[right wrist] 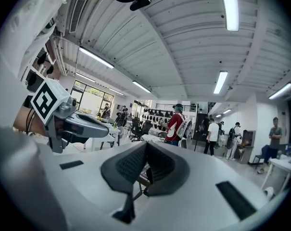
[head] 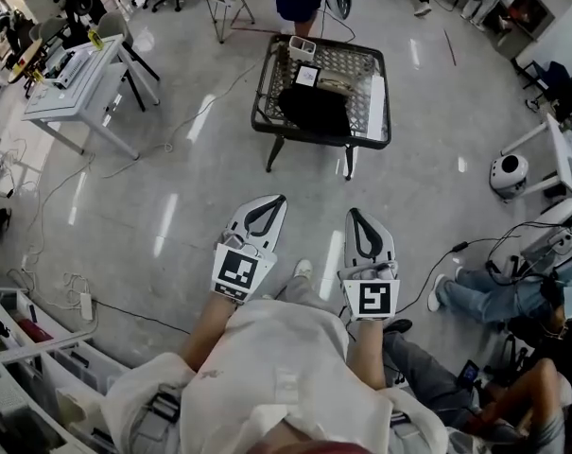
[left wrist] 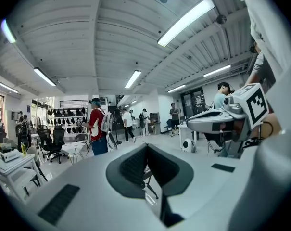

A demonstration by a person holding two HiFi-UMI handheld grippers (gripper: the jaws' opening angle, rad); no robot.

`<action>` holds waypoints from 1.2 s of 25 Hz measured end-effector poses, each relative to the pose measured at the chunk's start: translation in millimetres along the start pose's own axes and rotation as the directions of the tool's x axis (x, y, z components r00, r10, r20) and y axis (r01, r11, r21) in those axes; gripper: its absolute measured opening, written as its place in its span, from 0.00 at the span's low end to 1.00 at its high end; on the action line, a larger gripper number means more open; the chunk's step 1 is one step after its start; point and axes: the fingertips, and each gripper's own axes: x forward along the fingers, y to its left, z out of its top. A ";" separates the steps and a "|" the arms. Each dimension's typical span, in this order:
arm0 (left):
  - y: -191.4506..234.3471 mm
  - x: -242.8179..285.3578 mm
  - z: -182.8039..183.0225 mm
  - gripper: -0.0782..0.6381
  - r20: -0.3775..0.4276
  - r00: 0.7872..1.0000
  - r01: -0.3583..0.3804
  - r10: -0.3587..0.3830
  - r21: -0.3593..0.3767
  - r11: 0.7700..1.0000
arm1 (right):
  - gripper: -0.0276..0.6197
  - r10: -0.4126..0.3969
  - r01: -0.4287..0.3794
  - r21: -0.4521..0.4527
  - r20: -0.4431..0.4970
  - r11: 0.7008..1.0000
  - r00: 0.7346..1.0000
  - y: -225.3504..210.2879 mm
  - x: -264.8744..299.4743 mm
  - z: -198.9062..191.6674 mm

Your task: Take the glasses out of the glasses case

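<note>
Now, left tool and right tool, jaws together, short of the table.

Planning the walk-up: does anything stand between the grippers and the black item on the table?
Nothing visible does: bare floor separates the left gripper and right gripper from the table bearing the black item.
</note>
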 end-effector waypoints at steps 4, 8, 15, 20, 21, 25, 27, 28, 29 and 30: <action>5.6 30.2 8.5 0.13 -0.001 1.000 -0.016 0.016 -0.002 1.000 | 0.05 0.030 -0.030 -0.002 0.008 1.000 1.000 -23.4 21.0 -0.9; 6.6 60.0 17.1 0.13 -0.003 1.000 -0.026 0.026 -0.002 1.000 | 0.05 0.045 -0.046 0.009 0.023 0.999 0.999 -48.7 37.6 -1.8; 0.3 110.7 25.9 0.13 -0.008 1.000 -0.027 0.027 0.004 1.000 | 0.05 0.057 -0.057 0.028 0.020 0.998 0.998 -92.1 60.0 -19.0; 5.9 134.3 21.8 0.13 -0.029 0.999 -0.022 0.022 0.002 1.000 | 0.05 0.060 -0.059 0.051 0.000 0.997 0.998 -107.5 76.6 -30.3; 8.6 138.9 21.3 0.13 -0.030 0.999 -0.022 0.022 0.001 1.000 | 0.05 0.058 -0.058 0.054 -0.004 0.997 0.998 -110.5 81.1 -32.3; 24.5 156.2 17.6 0.13 -0.031 0.999 -0.018 0.018 0.002 1.000 | 0.05 0.052 -0.051 0.049 -0.017 0.997 0.999 -119.2 103.2 -38.3; 35.5 165.3 15.2 0.13 -0.030 0.999 -0.013 0.013 0.000 1.000 | 0.05 0.046 -0.045 0.041 -0.021 0.998 0.999 -122.0 116.7 -40.1; 41.6 170.4 13.6 0.13 -0.029 1.000 -0.009 0.009 -0.002 1.000 | 0.05 0.042 -0.041 0.037 -0.024 0.998 0.999 -123.2 123.9 -41.2; 48.1 175.9 11.9 0.13 -0.029 1.000 -0.005 0.005 -0.004 1.000 | 0.05 0.037 -0.036 0.036 -0.028 0.999 0.999 -124.7 131.4 -42.7; 54.7 182.1 10.4 0.13 -0.029 1.000 -0.001 0.001 -0.006 1.000 | 0.05 0.031 -0.030 0.035 -0.032 0.999 0.999 -126.8 139.3 -44.8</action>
